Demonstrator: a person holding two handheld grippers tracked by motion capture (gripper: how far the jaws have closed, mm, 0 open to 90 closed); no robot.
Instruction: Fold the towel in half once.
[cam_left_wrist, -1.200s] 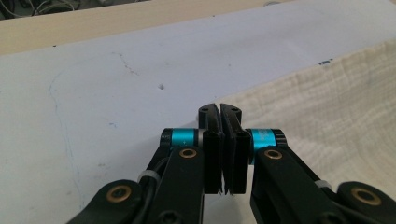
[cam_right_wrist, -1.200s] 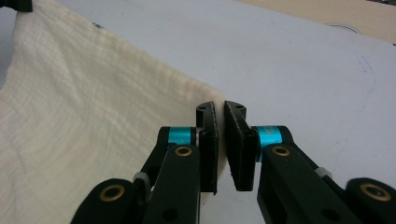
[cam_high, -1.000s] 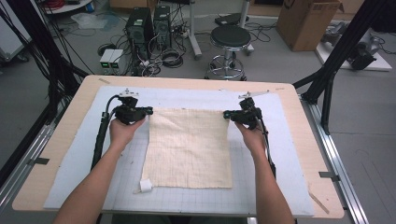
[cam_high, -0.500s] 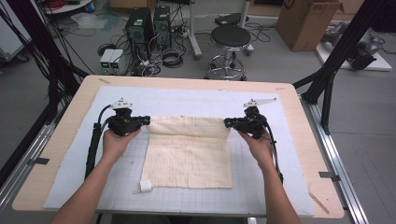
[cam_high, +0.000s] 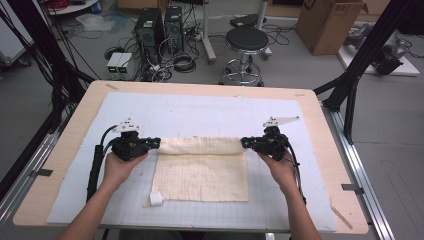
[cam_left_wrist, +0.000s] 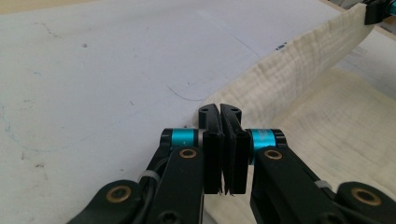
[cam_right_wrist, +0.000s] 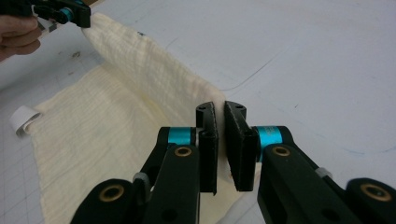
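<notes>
A cream cloth (cam_high: 200, 172) lies on the pale grid mat (cam_high: 200, 110), and its far edge is lifted and stretched into a band between my two grippers. My left gripper (cam_high: 156, 143) is shut on the cloth's left far corner, with the jaws pressed together (cam_left_wrist: 220, 112) and the raised cloth (cam_left_wrist: 303, 70) running off to the right gripper (cam_left_wrist: 376, 11). My right gripper (cam_high: 245, 143) is shut on the right far corner (cam_right_wrist: 220, 112); from it the cloth (cam_right_wrist: 140, 60) runs up to the left gripper (cam_right_wrist: 79, 16). A small white tag (cam_high: 156, 198) sticks out at the cloth's near left corner.
The mat covers a wooden table (cam_high: 75, 125) with bare mat beyond the cloth. Black frame legs (cam_high: 350, 95) stand at the right. A stool (cam_high: 245, 42), computer boxes (cam_high: 160, 25) and a cardboard box (cam_high: 330, 20) are on the floor behind.
Both grippers have come toward the person with the cloth's far edge, which now lies folded back over the rest of the cloth.
</notes>
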